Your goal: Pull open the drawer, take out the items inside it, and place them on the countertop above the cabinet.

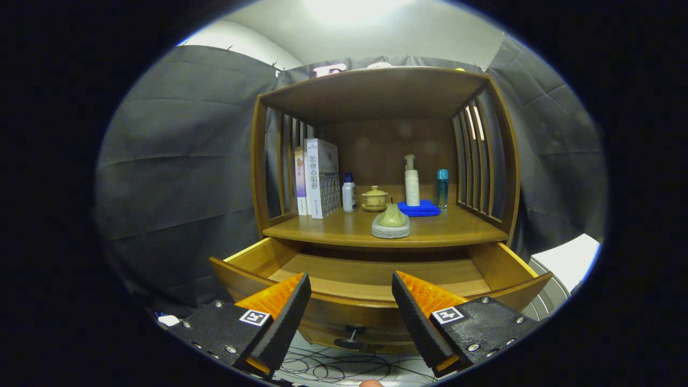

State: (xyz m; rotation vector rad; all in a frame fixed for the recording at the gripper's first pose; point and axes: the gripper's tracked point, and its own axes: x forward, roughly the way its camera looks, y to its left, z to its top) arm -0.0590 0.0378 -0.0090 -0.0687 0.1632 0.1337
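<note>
Wooden drawer [376,279] stands pulled out below the countertop [344,228], and what shows of its floor looks bare. The gripper [351,301] hovers just in front, fingers spread apart, holding nothing. Stiff, smooth-sliding front; I'd pinch the small knob [350,334] to move it.

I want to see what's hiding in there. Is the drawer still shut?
No, the drawer is pulled out under the shelf, showing its bare wooden bottom, with the open tongs just in front holding nothing.
</note>
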